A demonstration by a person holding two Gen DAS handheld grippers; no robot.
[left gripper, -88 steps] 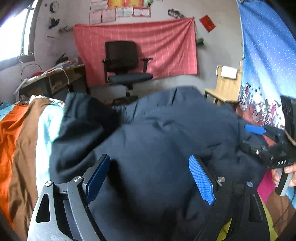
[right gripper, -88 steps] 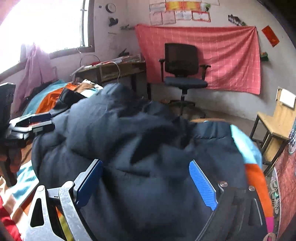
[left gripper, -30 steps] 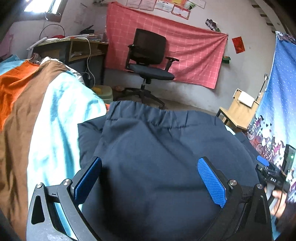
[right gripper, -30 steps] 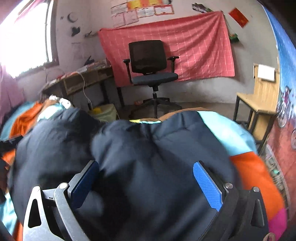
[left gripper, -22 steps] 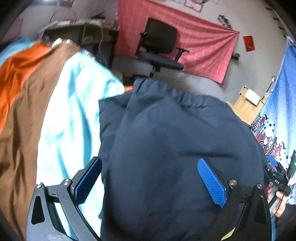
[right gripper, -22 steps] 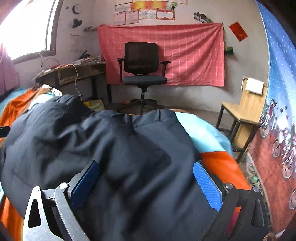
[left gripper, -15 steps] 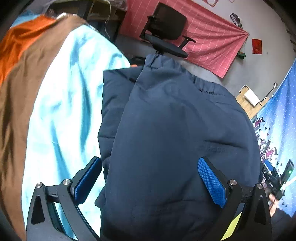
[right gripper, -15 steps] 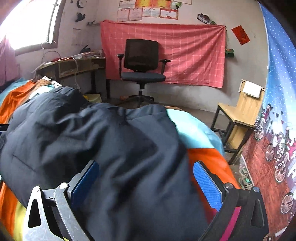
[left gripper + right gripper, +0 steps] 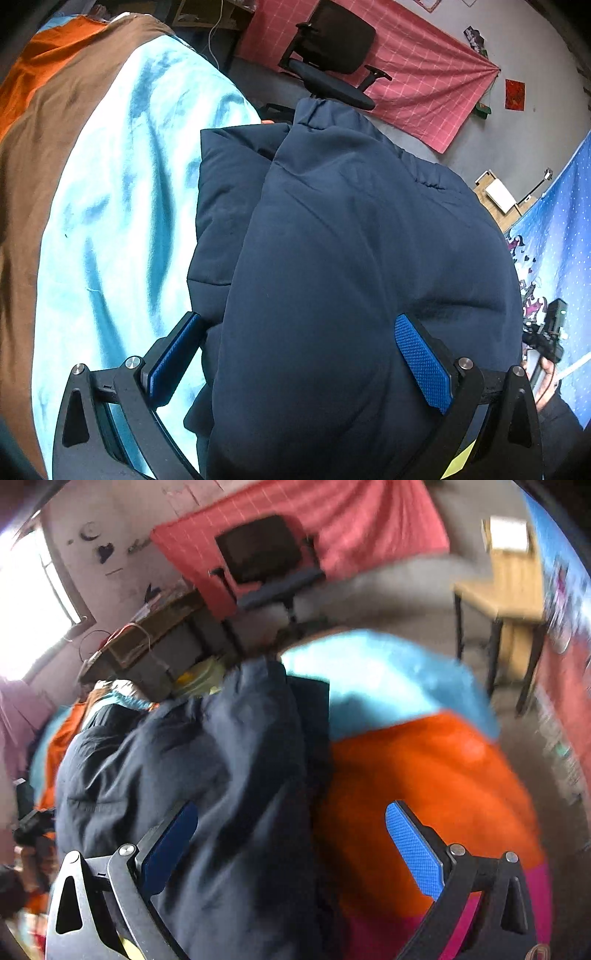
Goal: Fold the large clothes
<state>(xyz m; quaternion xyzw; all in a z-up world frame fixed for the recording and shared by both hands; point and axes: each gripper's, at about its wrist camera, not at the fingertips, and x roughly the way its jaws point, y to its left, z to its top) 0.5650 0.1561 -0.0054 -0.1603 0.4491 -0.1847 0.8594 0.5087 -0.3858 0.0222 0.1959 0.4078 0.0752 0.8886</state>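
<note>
Left gripper (image 9: 295, 354) spread wide, jacket (image 9: 354, 280) lengthwise toward chair (image 9: 332, 70)

I can read no text from here: the papers on the wall (image 9: 476, 37) at one o'clock are too small, and the right wrist view is blurred.

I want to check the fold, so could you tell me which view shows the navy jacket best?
The left wrist view: the navy jacket is sharp there, its stacked layers and left edge clear. The right wrist view is motion-blurred and shows only one side of it.
</note>
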